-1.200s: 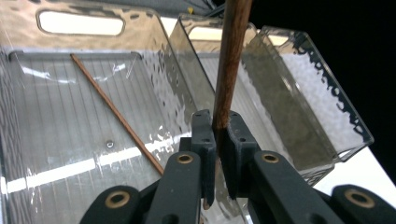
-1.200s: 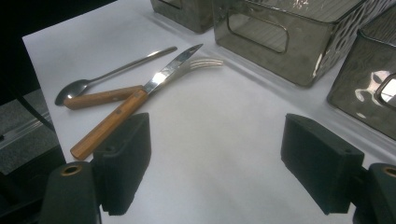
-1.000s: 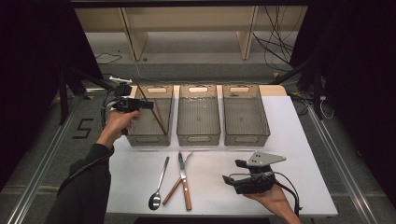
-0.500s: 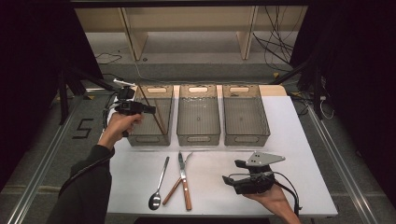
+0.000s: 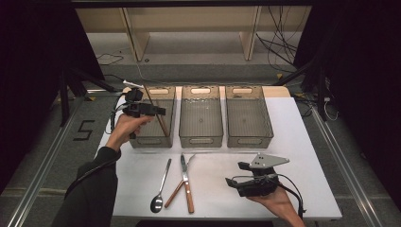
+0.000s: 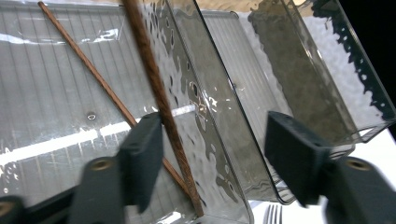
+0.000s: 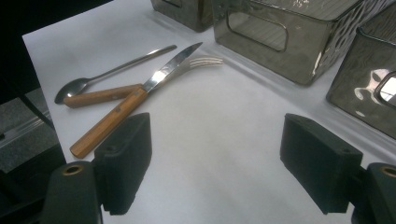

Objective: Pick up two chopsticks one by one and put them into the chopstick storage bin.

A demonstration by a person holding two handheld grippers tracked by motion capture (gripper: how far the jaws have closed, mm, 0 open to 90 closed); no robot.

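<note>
Now the left tongs have just opened, releasing the chopstick into the bin.

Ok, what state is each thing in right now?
Left gripper: open, jaws just opened, chopstick between them but not pressed.
Chopsticks: two in the left bin, one leaning on its wall, one lying lower.
Left bin: upright, holds chopsticks.
Middle bin: empty.
Right bin: empty.
Right gripper: open, empty.
Spoon, knife, fork: flat on table.
</note>
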